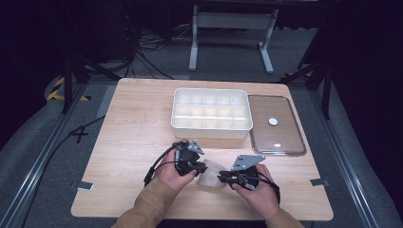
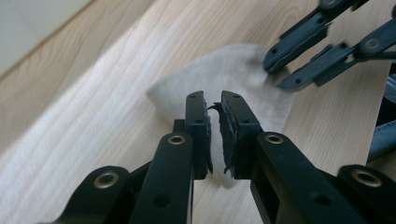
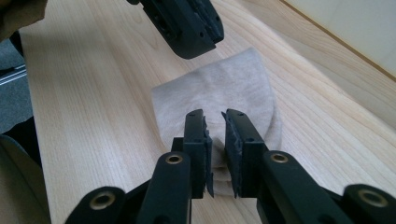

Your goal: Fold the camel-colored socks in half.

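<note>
Down near the front edge of the tabletop (image 1: pixel 133 123), a small beige cloth (image 1: pixel 212 174) lies folded flat on the wood, between the two hands. In the high view the left gripper (image 1: pixel 203 167) comes at the cloth from the left and the right gripper (image 1: pixel 222 177) from the right, their tips close to each other over it. Seen in the left gripper view, the left gripper (image 2: pixel 214 128) has its jaws drawn nearly together, with only a narrow slit between the worn pads; no cloth sits in that slit, and the cloth (image 2: pixel 224 74) lies just beyond and beneath the tips. Farther off in the same view, the right gripper (image 2: pixel 285 70) rests its tips at the cloth's far edge, though whether they pinch it I cannot tell from there. In the right gripper view the right gripper (image 3: pixel 215 135) likewise shows its jaws almost closed, a thin gap between the pads, poised above the near folded edge of the cloth (image 3: pixel 224 88), whose layers show below the tips; nothing is clamped. The left gripper (image 3: pixel 187 28) hangs over the cloth's far side. Behind, toward the middle of the tabletop, stands a white tray (image 1: pixel 211 132) of many compartments, and just beside it on the right lies a clear lid (image 1: pixel 275 126) with a white knob.
</note>
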